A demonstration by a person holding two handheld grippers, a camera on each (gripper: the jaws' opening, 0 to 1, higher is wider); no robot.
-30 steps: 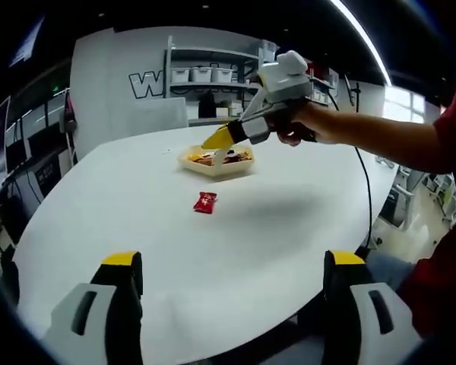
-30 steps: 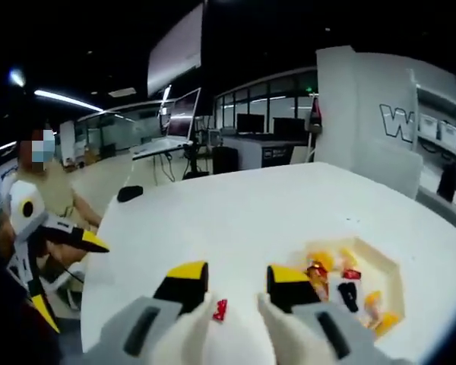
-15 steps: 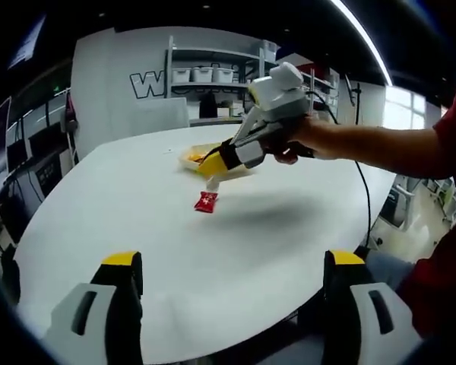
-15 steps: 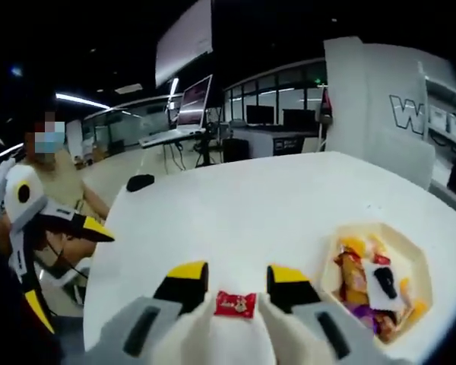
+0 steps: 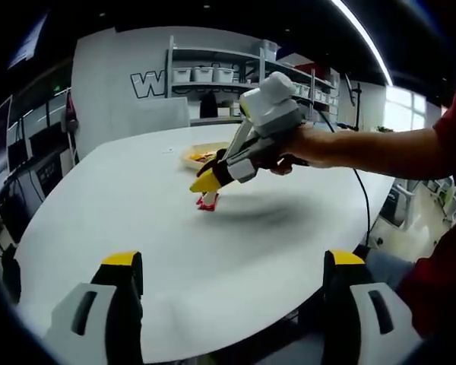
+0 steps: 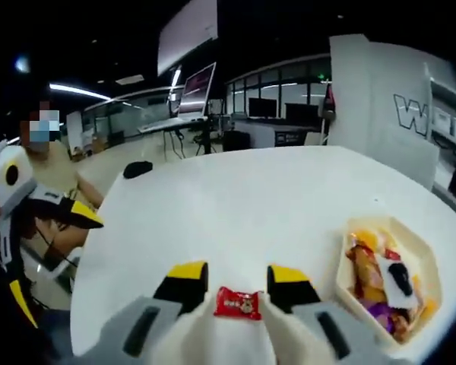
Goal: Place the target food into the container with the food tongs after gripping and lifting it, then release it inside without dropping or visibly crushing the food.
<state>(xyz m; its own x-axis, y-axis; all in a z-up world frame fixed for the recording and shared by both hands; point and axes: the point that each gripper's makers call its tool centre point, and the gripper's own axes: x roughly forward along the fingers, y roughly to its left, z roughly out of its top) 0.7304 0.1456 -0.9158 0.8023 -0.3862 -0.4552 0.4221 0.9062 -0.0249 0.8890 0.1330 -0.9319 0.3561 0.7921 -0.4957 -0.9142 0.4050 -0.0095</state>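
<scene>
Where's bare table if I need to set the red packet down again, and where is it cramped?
The white table is bare beyond the red packet toward its far edge, and between the packet and the left tool. It is crowded at the tray, which is full of snacks, right of the right tool.

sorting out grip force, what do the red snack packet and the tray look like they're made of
Red snack packet: likely thin plastic or foil film; flat, printed, crimped ends. Tray: pale, matte, angular rim, probably moulded paper pulp or thin plastic; unclear which.
</scene>
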